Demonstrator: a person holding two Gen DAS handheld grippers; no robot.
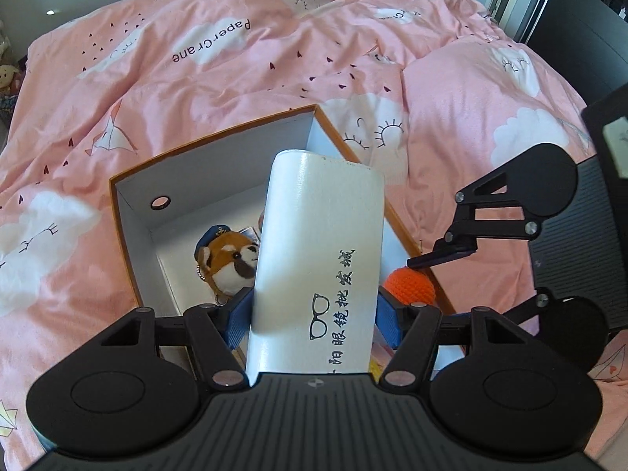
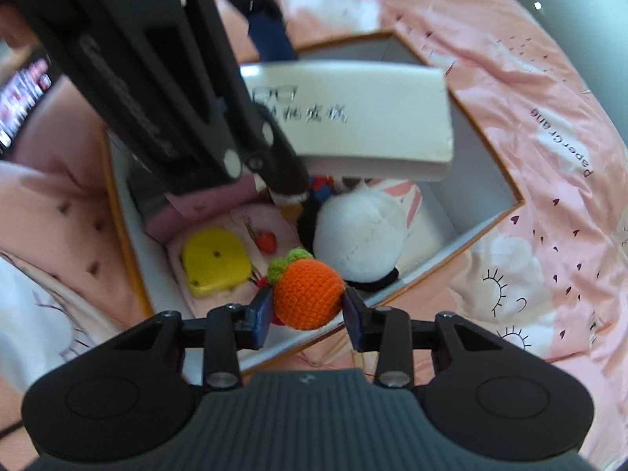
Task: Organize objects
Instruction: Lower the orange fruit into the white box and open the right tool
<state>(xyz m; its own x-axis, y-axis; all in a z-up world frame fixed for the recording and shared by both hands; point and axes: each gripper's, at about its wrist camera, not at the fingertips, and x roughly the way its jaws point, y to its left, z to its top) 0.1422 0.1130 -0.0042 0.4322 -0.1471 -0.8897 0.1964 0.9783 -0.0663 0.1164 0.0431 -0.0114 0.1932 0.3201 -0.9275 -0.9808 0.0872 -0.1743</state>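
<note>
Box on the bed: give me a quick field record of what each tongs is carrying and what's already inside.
surface: pink bedcover
box: open cardboard box, white inside, orange rim
left tongs: shut on white glasses case, held above the box
right tongs: shut on orange crochet fruit, over the box's near edge
inside, left view: red panda plush keychain
inside, right view: white bunny plush, yellow piece, small red item
lid: not visible
</note>
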